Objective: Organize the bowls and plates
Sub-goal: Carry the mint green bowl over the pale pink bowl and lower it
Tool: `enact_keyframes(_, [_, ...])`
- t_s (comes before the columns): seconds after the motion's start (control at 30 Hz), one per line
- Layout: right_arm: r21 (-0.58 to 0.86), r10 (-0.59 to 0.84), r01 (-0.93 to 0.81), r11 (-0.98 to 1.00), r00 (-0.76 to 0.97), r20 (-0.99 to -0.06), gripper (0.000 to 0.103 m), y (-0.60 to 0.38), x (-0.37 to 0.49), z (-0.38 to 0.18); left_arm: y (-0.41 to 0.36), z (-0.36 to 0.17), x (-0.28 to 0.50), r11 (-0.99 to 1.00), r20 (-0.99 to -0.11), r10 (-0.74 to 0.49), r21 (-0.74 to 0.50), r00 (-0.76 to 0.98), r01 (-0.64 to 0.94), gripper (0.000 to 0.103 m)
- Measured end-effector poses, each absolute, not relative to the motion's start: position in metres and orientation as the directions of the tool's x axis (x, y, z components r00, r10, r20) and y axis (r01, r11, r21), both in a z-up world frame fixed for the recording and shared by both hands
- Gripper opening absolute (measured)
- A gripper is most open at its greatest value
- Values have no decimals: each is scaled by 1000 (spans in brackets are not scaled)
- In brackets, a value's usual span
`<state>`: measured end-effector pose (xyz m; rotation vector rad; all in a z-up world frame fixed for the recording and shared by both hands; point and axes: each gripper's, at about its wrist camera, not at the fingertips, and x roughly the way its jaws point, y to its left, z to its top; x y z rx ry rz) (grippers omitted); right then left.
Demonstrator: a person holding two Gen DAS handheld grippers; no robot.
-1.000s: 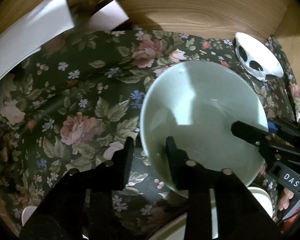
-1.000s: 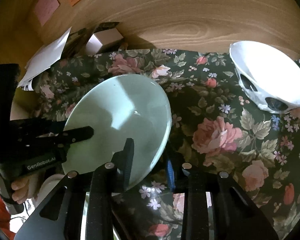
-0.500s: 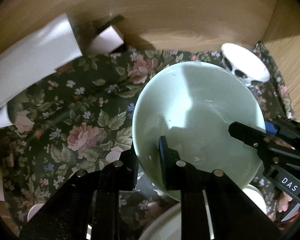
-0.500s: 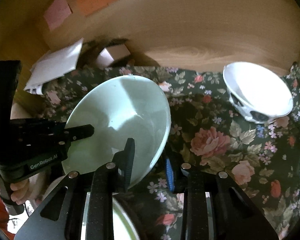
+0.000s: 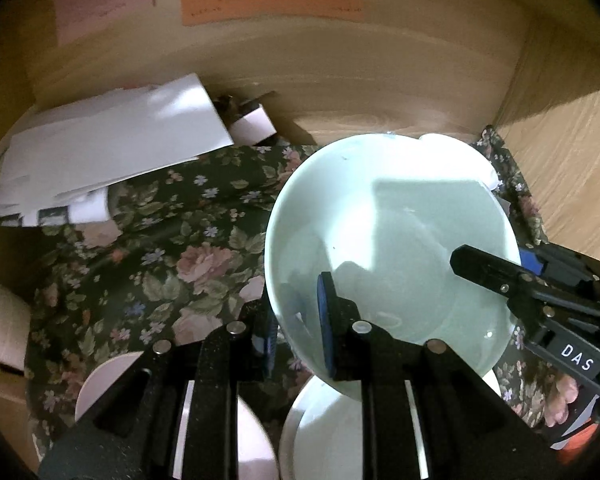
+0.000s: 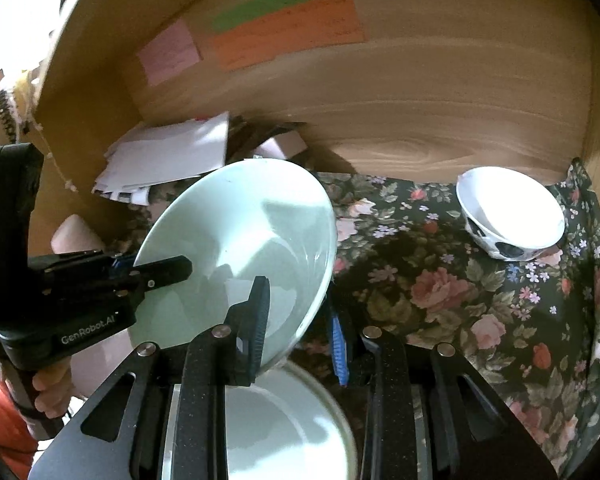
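A pale green bowl (image 5: 388, 240) is held in the air above the floral cloth (image 5: 160, 248). My left gripper (image 5: 296, 320) is shut on its near-left rim. My right gripper (image 6: 300, 320) is shut on its right rim; it also shows in the left wrist view (image 5: 496, 272). The bowl tilts in the right wrist view (image 6: 240, 248). A white plate (image 6: 284, 428) lies just below the bowl. A white bowl with dark spots (image 6: 512, 212) stands at the far right of the cloth.
A stack of white papers (image 5: 100, 152) and a small box (image 5: 252, 128) lie at the back left against the wooden wall (image 5: 340, 80). Another white dish (image 5: 112, 376) sits at the near left. A wooden side wall (image 5: 572, 160) closes the right.
Both grippers have lifted the green bowl higher off the cloth and drawn it back. The white plate below has come into view.
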<state>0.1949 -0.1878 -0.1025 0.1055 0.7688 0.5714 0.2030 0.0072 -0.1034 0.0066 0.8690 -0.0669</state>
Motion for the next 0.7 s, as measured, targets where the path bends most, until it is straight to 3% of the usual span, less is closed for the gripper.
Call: enact_keyframes(0.7, [317,610,-550,773,506,-610,25,-113,153,-108,87,-103,122,996,-720,-23,-74,693,-44,18])
